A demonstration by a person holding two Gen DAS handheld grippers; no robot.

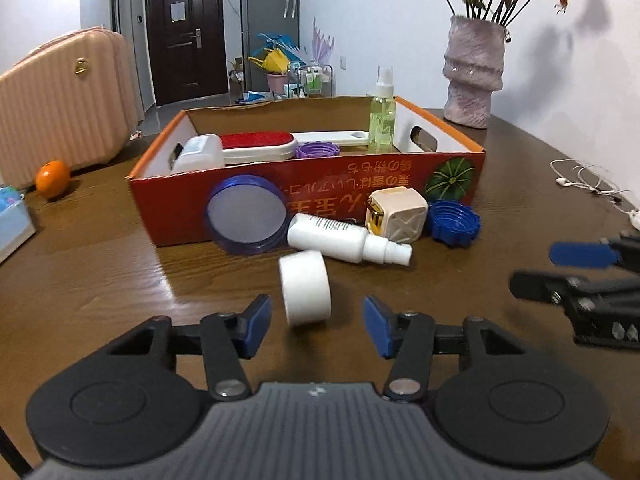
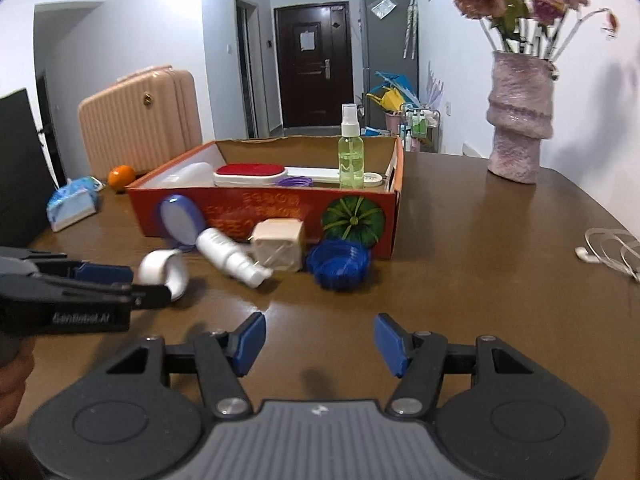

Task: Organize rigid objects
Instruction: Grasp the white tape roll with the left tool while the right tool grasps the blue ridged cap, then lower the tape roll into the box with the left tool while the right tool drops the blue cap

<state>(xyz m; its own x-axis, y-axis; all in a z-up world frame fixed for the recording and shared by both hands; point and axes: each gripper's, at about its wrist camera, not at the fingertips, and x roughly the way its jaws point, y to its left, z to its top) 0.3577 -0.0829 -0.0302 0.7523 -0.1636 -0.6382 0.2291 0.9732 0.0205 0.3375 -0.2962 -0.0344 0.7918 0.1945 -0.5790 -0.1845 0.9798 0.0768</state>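
A white roll (image 1: 306, 288) lies on the brown table between the fingers of my left gripper (image 1: 316, 316), with a gap on each side; that gripper is open. Behind the roll, in front of the red cardboard box (image 1: 180, 216), are a blue-rimmed round lid (image 1: 247, 214) leaning on the box, a white spray bottle (image 1: 344, 238) lying down, a cream cube (image 1: 396, 216) and a blue cap (image 1: 454, 222). In the box are a red brush (image 1: 256, 142), a purple lid (image 1: 316, 150) and an upright green spray bottle (image 1: 382, 120). My right gripper (image 2: 320, 328) is open over bare table, short of the blue cap (image 2: 338, 264).
A pink vase (image 2: 518, 120) with dried flowers stands at the back right. White earphones (image 2: 608, 250) lie near the right edge. An orange (image 1: 52, 178), a tissue pack (image 2: 72, 204) and a pink suitcase (image 1: 64, 100) are at the left.
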